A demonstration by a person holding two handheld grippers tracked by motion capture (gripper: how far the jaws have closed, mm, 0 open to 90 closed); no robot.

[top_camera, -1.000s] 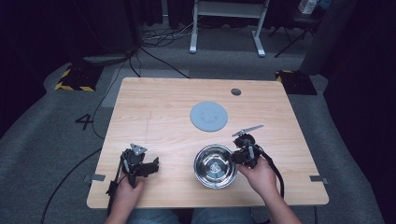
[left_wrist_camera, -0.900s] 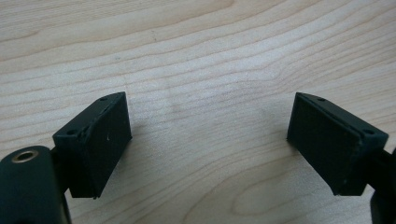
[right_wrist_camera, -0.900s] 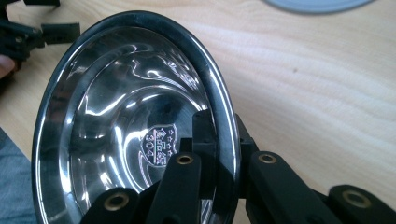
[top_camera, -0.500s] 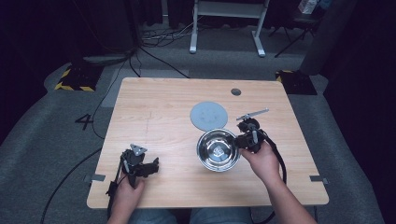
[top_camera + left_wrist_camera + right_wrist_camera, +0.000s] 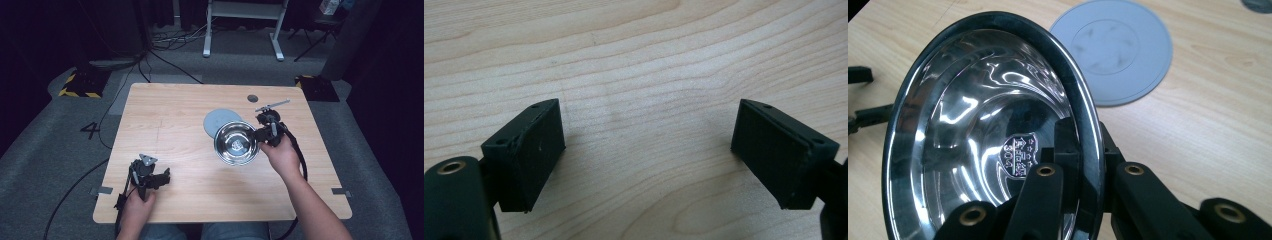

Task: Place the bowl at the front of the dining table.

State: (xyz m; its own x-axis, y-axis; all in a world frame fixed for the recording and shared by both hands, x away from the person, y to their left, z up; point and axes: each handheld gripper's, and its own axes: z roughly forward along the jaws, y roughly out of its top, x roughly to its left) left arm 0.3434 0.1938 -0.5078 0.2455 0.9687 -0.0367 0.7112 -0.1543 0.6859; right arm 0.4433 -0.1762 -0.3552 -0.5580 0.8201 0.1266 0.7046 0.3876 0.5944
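A shiny steel bowl (image 5: 236,143) hangs just above the wooden table (image 5: 170,115), partly over the near edge of a flat grey round mat (image 5: 216,120). My right gripper (image 5: 260,134) is shut on the bowl's right rim. In the right gripper view the bowl (image 5: 983,135) is tilted, with one jaw inside and one outside its rim, my gripper (image 5: 1088,165) pinching it, and the grey mat (image 5: 1118,50) lies beyond. My left gripper (image 5: 159,178) rests near the table's front left, open. The left gripper view has its jaws (image 5: 646,150) wide apart over bare wood.
A small dark round cap (image 5: 252,98) sits in the table's far right part. Cables trail from both grippers off the front edge. A white stand (image 5: 242,20) and floor cables lie beyond the table.
My right gripper has carried the bowl away from the front edge toward the grey mat, lifting and tilting it. The left gripper has stayed put.
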